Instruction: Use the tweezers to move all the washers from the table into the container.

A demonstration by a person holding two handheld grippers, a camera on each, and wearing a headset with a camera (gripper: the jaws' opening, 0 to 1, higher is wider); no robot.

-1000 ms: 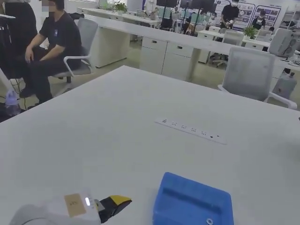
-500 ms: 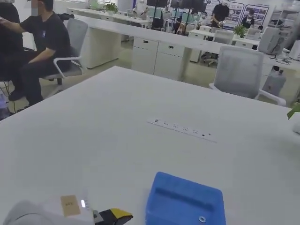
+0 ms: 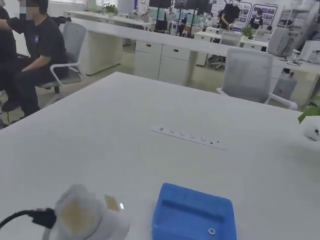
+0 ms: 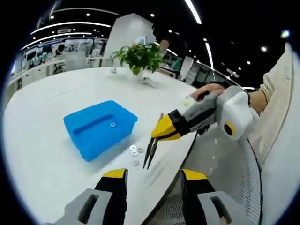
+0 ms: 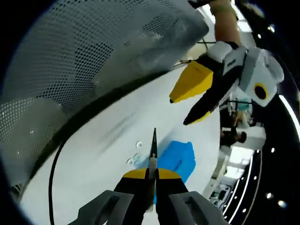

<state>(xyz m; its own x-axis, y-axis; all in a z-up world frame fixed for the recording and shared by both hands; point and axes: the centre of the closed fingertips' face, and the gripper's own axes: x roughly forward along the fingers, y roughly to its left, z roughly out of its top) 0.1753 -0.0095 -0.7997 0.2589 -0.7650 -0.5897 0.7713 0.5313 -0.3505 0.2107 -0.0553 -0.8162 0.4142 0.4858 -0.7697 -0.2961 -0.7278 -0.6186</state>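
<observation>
While tweezers (image 4: 152, 149) hover near washers (image 4: 134, 150), a power strip (image 3: 187, 136) lies beyond the container (image 3: 192, 212).

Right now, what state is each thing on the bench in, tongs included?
Left tongs: open, empty.
Right tongs: shut on the tweezers.
Container: upright, one washer inside.
Table washers: three, loose beside the container.
Tweezers: gripped, tips aimed near them.

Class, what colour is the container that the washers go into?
Blue; the container shows best in the left gripper view.
</observation>
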